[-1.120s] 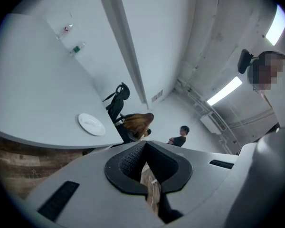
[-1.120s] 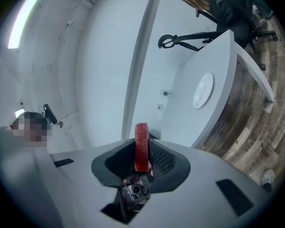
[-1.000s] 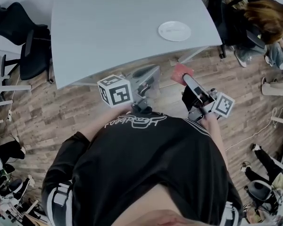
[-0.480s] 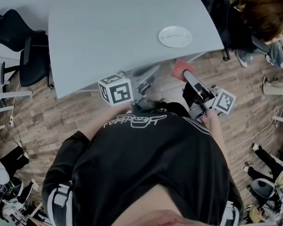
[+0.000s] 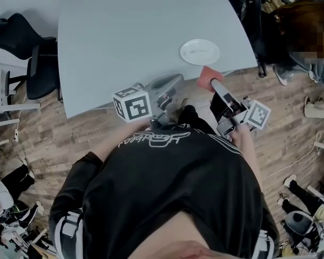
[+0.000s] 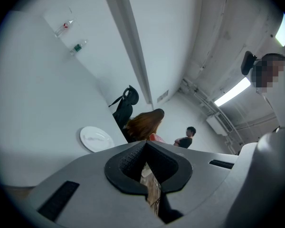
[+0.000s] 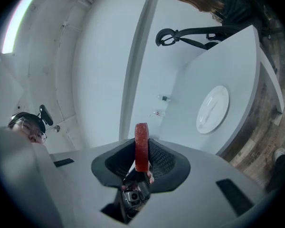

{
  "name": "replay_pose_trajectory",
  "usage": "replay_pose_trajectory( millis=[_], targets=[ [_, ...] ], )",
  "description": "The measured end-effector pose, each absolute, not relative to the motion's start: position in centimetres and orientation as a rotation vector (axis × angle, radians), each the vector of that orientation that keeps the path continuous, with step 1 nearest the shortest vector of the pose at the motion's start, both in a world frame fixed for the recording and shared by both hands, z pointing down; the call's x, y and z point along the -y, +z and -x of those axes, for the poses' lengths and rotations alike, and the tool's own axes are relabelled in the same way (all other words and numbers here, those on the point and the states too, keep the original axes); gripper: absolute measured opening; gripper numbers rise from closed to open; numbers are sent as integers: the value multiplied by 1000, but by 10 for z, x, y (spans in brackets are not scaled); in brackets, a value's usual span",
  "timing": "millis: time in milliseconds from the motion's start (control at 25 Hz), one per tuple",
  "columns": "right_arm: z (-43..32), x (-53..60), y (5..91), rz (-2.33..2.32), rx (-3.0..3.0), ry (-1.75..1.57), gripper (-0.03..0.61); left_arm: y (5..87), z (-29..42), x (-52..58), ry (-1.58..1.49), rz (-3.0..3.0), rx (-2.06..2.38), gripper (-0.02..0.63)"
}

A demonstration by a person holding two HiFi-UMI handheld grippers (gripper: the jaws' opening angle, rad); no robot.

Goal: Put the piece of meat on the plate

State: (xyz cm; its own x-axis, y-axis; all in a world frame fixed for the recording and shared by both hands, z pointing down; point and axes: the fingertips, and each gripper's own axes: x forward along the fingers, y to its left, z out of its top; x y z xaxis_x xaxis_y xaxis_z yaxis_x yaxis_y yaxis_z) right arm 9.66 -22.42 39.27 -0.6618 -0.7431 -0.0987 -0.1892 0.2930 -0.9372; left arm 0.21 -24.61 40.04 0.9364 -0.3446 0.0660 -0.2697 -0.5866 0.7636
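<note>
Red meat: a flat red slab of meat (image 7: 141, 144) stands on edge between the pads of the right claw (image 7: 142, 164), and its top end pokes out past the tips. In the head view the meat (image 5: 208, 77) shows just right of centre, over the near edge of the desk.
Right claw: clamped on the meat, with both ribbed black pads against its flat sides. In the head view it (image 5: 214, 85) reaches up from the lower right toward the desk edge.
Left claw: its pads meet at the tips with nothing between them (image 6: 145, 163). In the head view it (image 5: 175, 81) sits at centre frame, just over the desk's near edge.
White plate: a round white plate (image 5: 200, 52) lies bare on the desk, right of centre, just above the meat and apart from it. It shows at right of centre in the right gripper view (image 7: 212, 109) and at lower left in the left gripper view (image 6: 96, 139).
Desk: a pale grey desk (image 5: 135, 31) fills the upper middle of the head view.
Marker cubes: one white cube with square markers (image 5: 132, 104) rides on the left claw — another (image 5: 257, 115) on the right.
Floor: wood-pattern floor (image 5: 59, 134) lies below the desk edge.
Surroundings: black office chairs (image 5: 27, 47) stand at upper left — a seated person with long hair (image 5: 302, 20) is at upper right.
</note>
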Motion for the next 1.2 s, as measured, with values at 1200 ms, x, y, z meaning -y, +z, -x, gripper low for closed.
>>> replay_pose_trajectory(
  millis=[1200],
  targets=[
    [-151,362,497,861,-2038,-1694,77,462,-54,345,-54,-2056,610,8]
  ],
)
